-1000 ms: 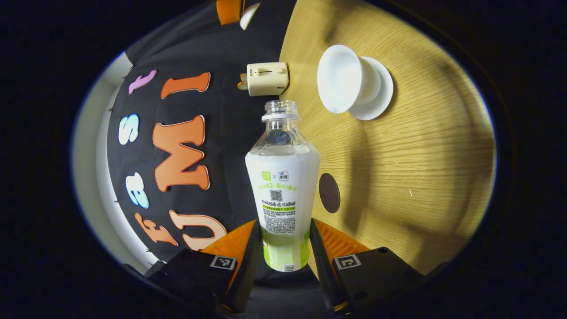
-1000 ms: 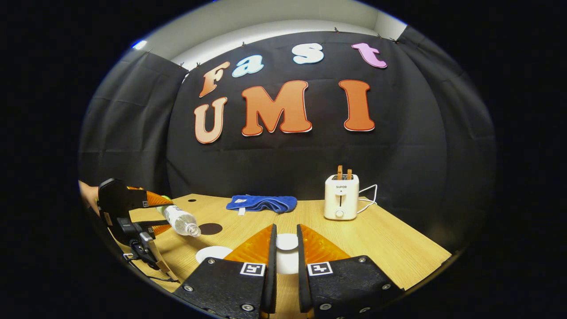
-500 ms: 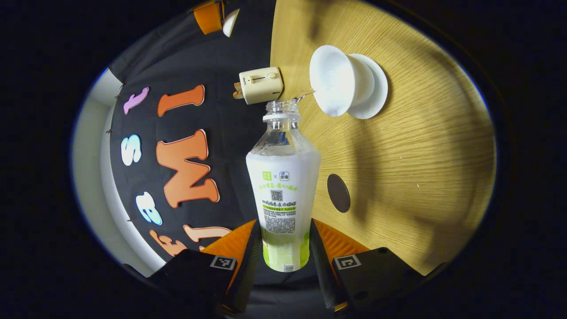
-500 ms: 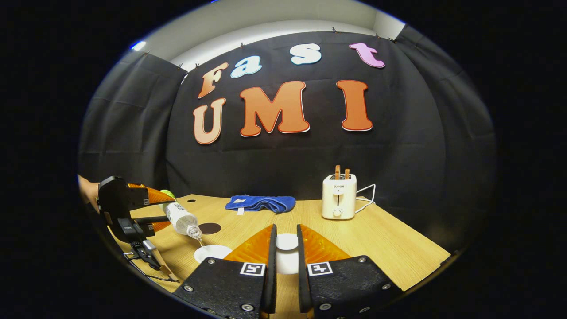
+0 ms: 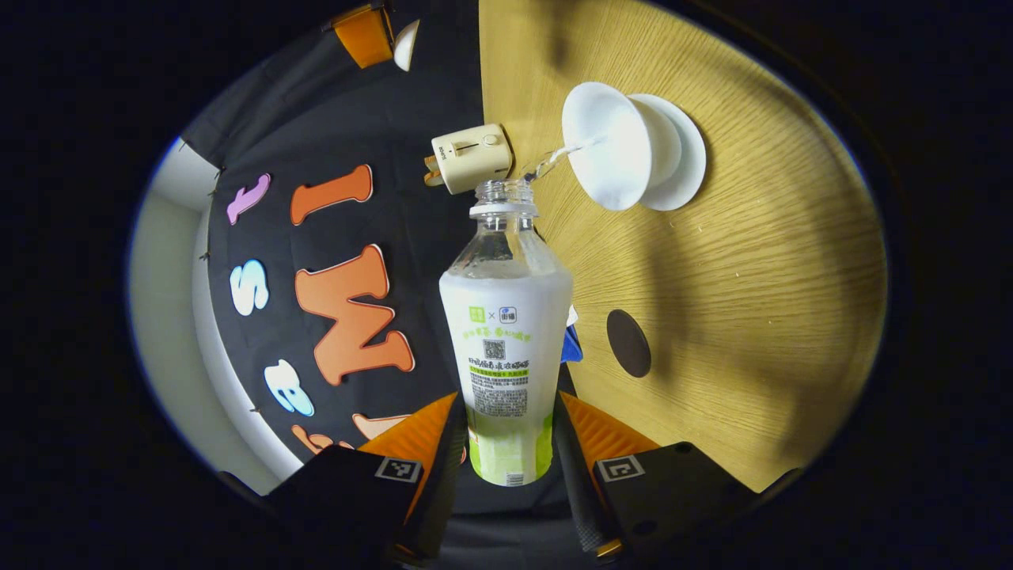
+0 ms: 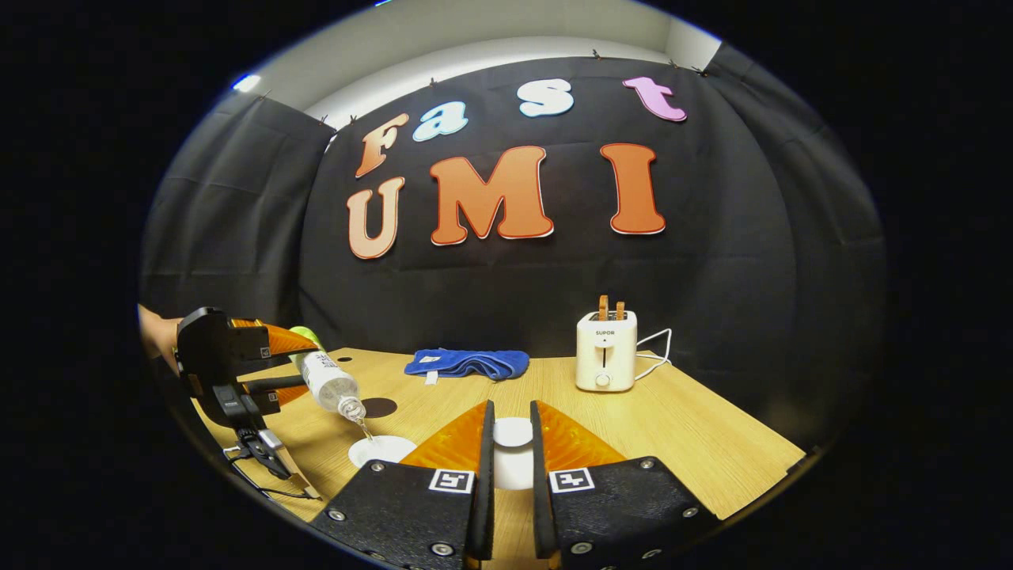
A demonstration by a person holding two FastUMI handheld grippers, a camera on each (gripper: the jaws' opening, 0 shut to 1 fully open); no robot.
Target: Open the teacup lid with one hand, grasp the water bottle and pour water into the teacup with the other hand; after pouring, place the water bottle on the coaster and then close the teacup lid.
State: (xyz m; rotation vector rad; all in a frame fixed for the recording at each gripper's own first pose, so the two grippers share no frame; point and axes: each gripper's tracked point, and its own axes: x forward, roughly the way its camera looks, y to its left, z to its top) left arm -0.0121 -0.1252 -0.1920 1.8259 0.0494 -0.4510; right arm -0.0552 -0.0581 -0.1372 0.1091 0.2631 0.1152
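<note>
Your left tongs (image 5: 506, 443) are pinching the water bottle (image 5: 506, 348) low on its body, one finger pressed on each side, with the bottle tipped so its open neck hangs just above the teacup (image 5: 605, 146). A thin stream of water (image 5: 554, 158) runs from the neck into the cup, which stands on its saucer (image 5: 687, 154) on the bench (image 5: 752, 301). So the pour is under way, and I judge you about midway through the task.

Your right tongs (image 6: 506, 443) are pressed in on the white lid (image 6: 513, 432), holding it off the bench just beside the cup and toward the toaster (image 6: 605, 351). The lid is off, then, and that first step is done.

Three things are left. Tip the bottle back upright once the cup has enough; how full it is cannot be told from here. Then stand the bottle on the dark round coaster (image 5: 628, 353), which lies bare near the cup, on the side away from the toaster. Last, bring the lid back over the cup and set it down.

A blue cloth (image 6: 467, 362) lies beyond the cup, near the back wall, well apart from your work.
</note>
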